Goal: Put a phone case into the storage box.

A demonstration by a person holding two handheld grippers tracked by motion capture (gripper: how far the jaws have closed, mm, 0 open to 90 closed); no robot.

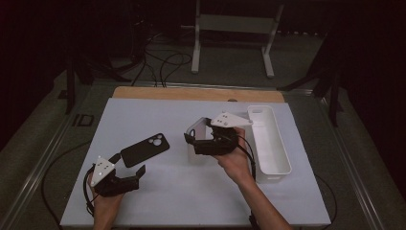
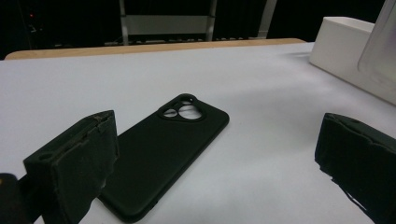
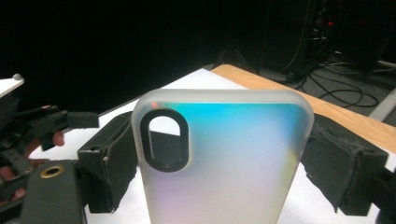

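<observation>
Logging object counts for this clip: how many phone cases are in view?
2: a black phone case flat on the table before the left tool; a frosted case clamped in the right tool.

A phone case (image 1: 145, 149) is laid flat on the table (image 1: 158, 201), just ahead of the left gripper (image 1: 130, 178). To its right, a second case (image 3: 219, 158) is held upright between the jaws of the right gripper (image 1: 191, 140). A tray (image 1: 269, 139) is set just right of that gripper.
</observation>
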